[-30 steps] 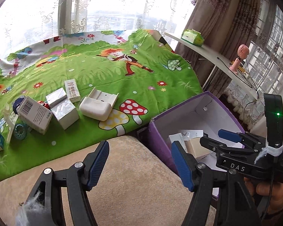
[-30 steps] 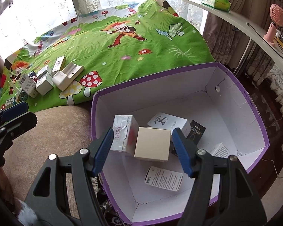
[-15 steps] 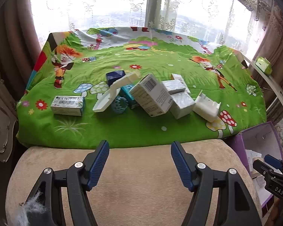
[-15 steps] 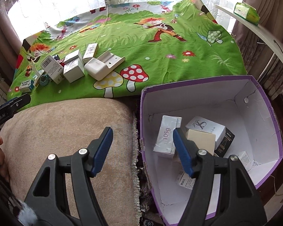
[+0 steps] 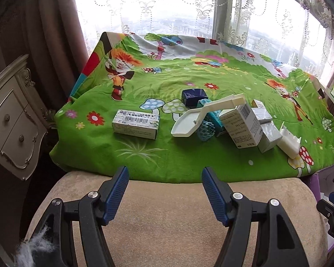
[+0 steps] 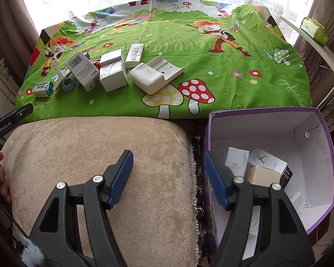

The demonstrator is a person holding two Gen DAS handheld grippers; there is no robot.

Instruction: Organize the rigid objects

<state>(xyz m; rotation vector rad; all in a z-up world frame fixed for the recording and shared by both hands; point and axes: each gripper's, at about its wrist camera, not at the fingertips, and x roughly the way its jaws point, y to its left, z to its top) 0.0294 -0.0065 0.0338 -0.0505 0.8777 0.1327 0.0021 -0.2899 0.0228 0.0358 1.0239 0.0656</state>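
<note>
— What carries everything here?

— A table (image 6: pixel 233 93) under a bright green cartoon cloth (image 5: pixel 144 155) printed with mushrooms and flowers.

— And lying on the cloth?

— At the left, alone, a flat white-and-green carton (image 5: pixel 135 124) with a barcode. Right of it a cluster: a white plastic scoop-shaped piece (image 5: pixel 189 122) leaning over a teal mesh ball (image 5: pixel 206 131), with a dark blue box (image 5: pixel 193 96) behind them.

— Further right?

— A tilted white barcode box (image 5: pixel 242 125), touching two silver-topped boxes (image 6: pixel 112 74), a slim white box (image 6: pixel 134 55) behind those, then a white plastic holder (image 6: pixel 154 77) just beside a red mushroom print.
</note>
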